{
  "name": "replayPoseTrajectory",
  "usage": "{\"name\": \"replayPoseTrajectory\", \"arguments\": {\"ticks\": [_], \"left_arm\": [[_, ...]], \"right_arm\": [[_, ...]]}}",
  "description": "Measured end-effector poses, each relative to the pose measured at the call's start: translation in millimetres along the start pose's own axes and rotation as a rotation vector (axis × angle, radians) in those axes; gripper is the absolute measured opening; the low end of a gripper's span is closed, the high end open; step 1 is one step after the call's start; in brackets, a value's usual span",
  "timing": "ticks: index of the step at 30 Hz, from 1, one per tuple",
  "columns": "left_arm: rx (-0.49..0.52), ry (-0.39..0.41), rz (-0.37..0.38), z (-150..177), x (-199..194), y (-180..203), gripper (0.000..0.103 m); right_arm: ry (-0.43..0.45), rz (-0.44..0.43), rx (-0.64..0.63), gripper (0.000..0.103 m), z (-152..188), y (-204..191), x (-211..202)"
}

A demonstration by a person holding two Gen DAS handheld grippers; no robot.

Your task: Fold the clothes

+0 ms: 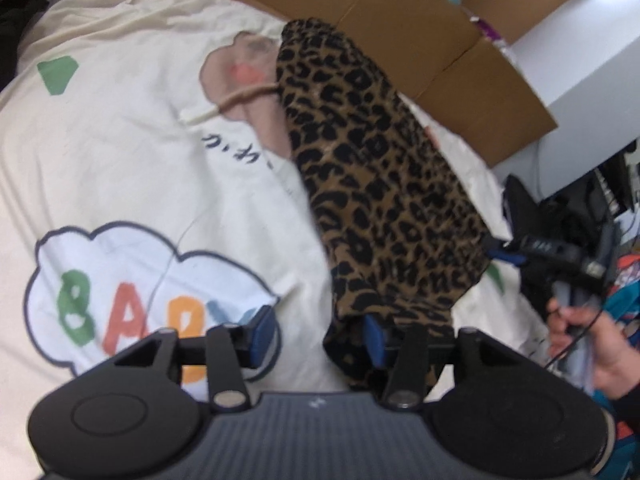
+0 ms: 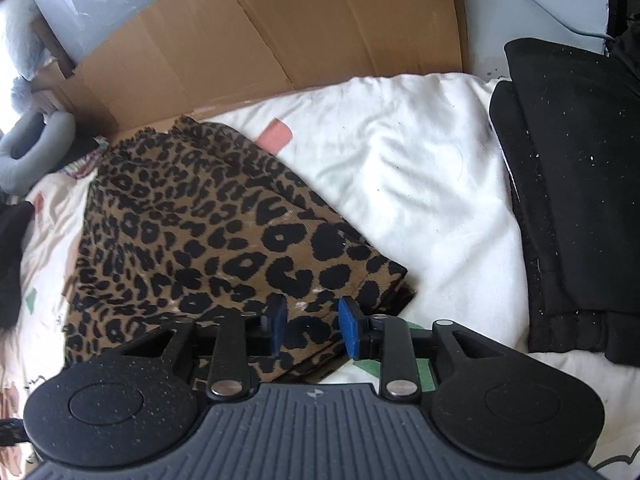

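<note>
A leopard-print garment [image 1: 380, 168] lies in a long folded ridge on the cream bed cover [image 1: 120, 140]. My left gripper [image 1: 318, 334] is open at its near end. The cloth drapes over the right finger, and the left pad [image 1: 262, 332] is bare above the cover. In the right wrist view the garment [image 2: 192, 232] spreads out to the left. My right gripper [image 2: 314, 326] straddles its near folded edge, jaws apart, with flat cloth between the pads. From the left wrist view the right gripper [image 1: 500, 250] touches the garment's right side, and a hand [image 1: 588, 340] holds its handle.
Flattened cardboard [image 2: 260, 32] stands along the far edge of the bed. A stack of folded black clothes [image 2: 572, 200] lies at the right. A grey padded ring [image 2: 28, 148] sits at the far left. Black gear and cables [image 1: 568, 208] crowd the bed's right side.
</note>
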State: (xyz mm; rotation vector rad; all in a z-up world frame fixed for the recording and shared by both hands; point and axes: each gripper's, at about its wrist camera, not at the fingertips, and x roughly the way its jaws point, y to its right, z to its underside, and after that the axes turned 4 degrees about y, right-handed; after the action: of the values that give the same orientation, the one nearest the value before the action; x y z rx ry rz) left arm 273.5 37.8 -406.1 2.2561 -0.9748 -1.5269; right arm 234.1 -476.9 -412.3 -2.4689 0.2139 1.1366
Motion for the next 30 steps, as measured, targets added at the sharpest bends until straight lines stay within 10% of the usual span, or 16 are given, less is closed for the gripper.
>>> {"name": "replayPoseTrajectory", "arguments": {"ticks": [9,12,18,30], "left_arm": [[-0.042,0.022,0.051,-4,9,-1,0.046],[-0.062,0.009,0.043,-5,15,-5,0.007],[-0.091,0.042,-0.021,-7,2,-14,0.006],[-0.133,0.018,-0.004,0,-5,-7,0.017]], "right_arm": [[0.001,0.028,0.01,0.034,0,7,7],[-0.005,0.031,-0.012,0.034,3,4,9],[-0.008,0.061,-0.043,0.012,6,7,10],[0.003,0.05,0.007,0.011,13,12,7]]}}
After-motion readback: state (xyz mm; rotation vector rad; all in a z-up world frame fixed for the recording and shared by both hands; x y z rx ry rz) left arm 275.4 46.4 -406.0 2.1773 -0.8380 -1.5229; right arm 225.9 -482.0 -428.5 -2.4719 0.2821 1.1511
